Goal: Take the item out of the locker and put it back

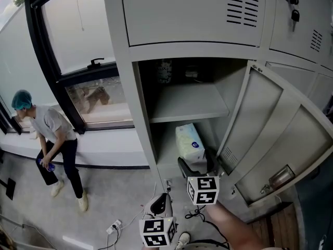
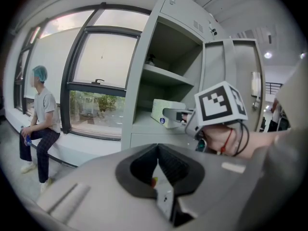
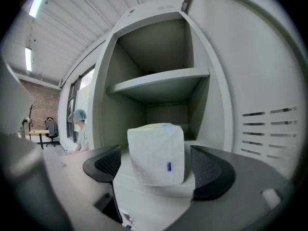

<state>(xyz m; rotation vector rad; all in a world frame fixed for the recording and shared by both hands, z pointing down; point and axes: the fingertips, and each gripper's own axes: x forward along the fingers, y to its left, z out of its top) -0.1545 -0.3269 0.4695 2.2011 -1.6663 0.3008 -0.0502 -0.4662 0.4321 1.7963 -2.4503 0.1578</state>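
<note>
The right tool (image 3: 160, 166) is released: its two dark ribbed pads stand wide apart on either side of the white soft plastic-wrapped packet with a small blue mark (image 3: 156, 153), and neither pad presses on it. The packet stands upright between the jaws, on the floor of the lower compartment of the grey metal locker (image 1: 140, 113), with the grey shelf (image 3: 159, 83) above the tool and the open grey door (image 1: 270, 134) to its right. The left tool (image 2: 156, 153) is clenched on nothing and hangs behind and below the right one. This looks like either the approach for the take-out or the let-go after the return. A grasp would need both pads to close squarely on the packet's flanks, and a retreat should go straight back so it does not brush the packet.
</note>
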